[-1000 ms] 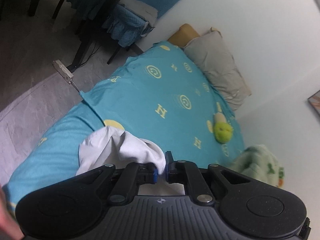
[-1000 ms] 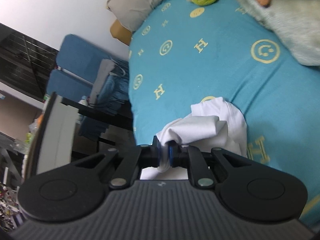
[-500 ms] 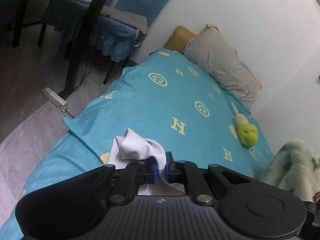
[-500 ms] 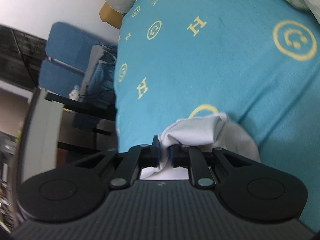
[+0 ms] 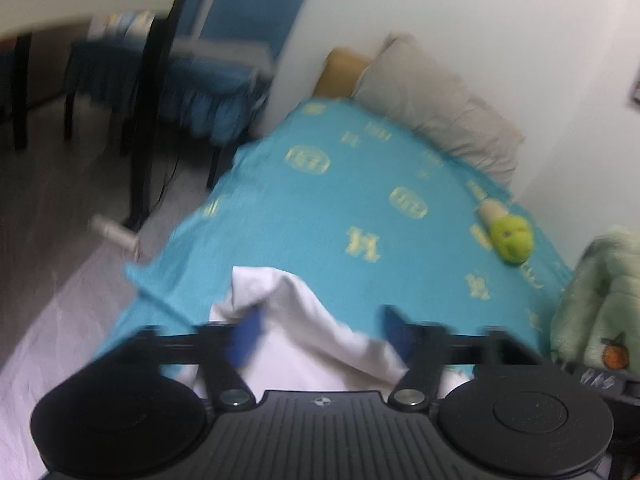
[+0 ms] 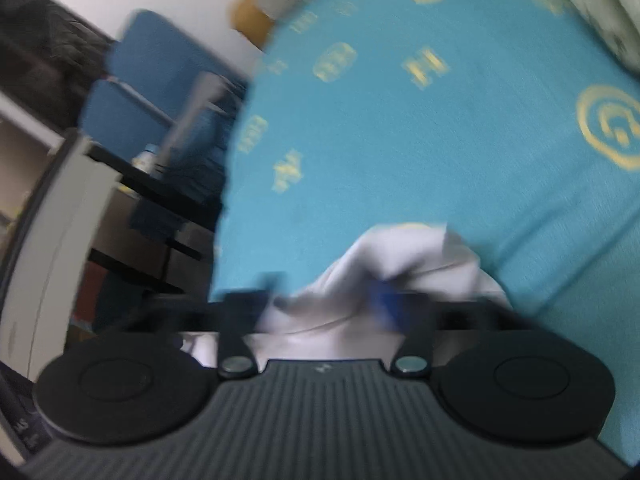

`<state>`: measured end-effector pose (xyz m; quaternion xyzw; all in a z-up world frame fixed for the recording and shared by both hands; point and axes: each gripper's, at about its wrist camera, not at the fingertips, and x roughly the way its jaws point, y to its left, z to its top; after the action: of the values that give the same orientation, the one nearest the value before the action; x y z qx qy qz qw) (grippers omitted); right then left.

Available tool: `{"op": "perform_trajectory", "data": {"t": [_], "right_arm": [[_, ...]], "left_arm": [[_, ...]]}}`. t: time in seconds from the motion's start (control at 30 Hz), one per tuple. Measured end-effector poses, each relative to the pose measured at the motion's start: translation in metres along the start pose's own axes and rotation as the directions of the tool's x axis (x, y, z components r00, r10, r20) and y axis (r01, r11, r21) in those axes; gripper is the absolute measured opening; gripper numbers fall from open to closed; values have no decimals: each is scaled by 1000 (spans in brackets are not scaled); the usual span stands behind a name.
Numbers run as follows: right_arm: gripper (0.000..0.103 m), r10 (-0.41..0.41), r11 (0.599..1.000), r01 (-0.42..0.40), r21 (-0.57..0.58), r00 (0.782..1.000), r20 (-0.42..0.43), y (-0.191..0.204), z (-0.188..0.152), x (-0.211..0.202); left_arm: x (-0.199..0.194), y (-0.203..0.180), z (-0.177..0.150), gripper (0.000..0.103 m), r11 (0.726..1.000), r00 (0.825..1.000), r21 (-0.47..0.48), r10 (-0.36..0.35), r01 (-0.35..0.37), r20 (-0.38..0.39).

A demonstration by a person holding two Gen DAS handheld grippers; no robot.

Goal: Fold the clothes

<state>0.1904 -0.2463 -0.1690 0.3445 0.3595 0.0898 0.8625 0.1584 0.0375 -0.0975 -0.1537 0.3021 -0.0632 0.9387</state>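
A white garment [image 5: 304,320] lies bunched on the blue bedspread [image 5: 340,208] near the bed's foot edge. My left gripper [image 5: 320,330] hangs just above it; its jaws are opening and stand wide apart, and the cloth between them lies loose. In the right wrist view the same white garment [image 6: 400,272] sits crumpled on the bedspread [image 6: 440,140]. My right gripper [image 6: 328,300] is over it with jaws opening wide; the fabric rests between the blue pads without being pressed. Both views are motion-blurred.
A green plush toy [image 5: 512,236] lies on the bed to the right, beside a pale green blanket [image 5: 596,296]. A grey pillow [image 5: 436,120] rests at the head by the wall. Blue chairs [image 5: 224,68] and a dark table leg [image 5: 148,120] stand left of the bed.
Both grippers went from shut on the white garment to wide apart, letting it go. Both came lower toward the bed and the garment settled onto the bedspread.
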Motion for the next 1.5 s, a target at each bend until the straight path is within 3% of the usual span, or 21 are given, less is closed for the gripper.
{"op": "perform_trajectory", "data": {"t": [0.1,0.2,0.33,0.43,0.47,0.6,0.67,0.77,1.03,1.2,1.3,1.5], "right_arm": [[103,41,992,-31,-122,996,82,22,-3,-20],[103,22,976,11,-218,989,148,36,-9,-33],[100,-41,952,73,-297,993,113,35,-14,-26],[96,-95,931,121,-344,991,92,34,-18,-9],[92,-115,924,138,-356,990,86,33,-18,-2],[55,-208,899,202,-388,978,27,24,-23,27],[46,-228,890,219,-400,973,26,21,-25,31],[41,-211,897,207,-392,977,32,22,-25,26],[41,-197,898,233,-373,972,131,38,-35,-30],[41,-199,909,230,-348,972,121,41,-51,-66],[41,-223,900,248,-358,969,111,39,-63,-77],[39,-284,890,276,-364,958,31,28,-77,-62]], "left_arm": [[-20,-12,1,97,996,997,84,-31,25,71],[-25,-20,-4,97,989,997,142,-45,36,57],[-12,-28,-14,97,973,1000,232,-4,9,-23],[3,-23,-24,97,969,997,246,40,-22,-70],[9,-20,-25,97,970,995,241,46,-23,-91],[24,-7,-32,97,968,987,244,89,-54,-133],[33,-4,-35,97,966,984,251,103,-64,-145],[36,-4,-38,97,960,982,268,118,-76,-147],[-18,-19,-39,95,954,994,294,79,-52,-80],[-54,-29,-48,95,948,995,316,54,-25,-83],[-58,-29,-57,95,954,987,297,76,-30,-145],[-45,-23,-75,96,952,950,297,157,-73,-269]]}}
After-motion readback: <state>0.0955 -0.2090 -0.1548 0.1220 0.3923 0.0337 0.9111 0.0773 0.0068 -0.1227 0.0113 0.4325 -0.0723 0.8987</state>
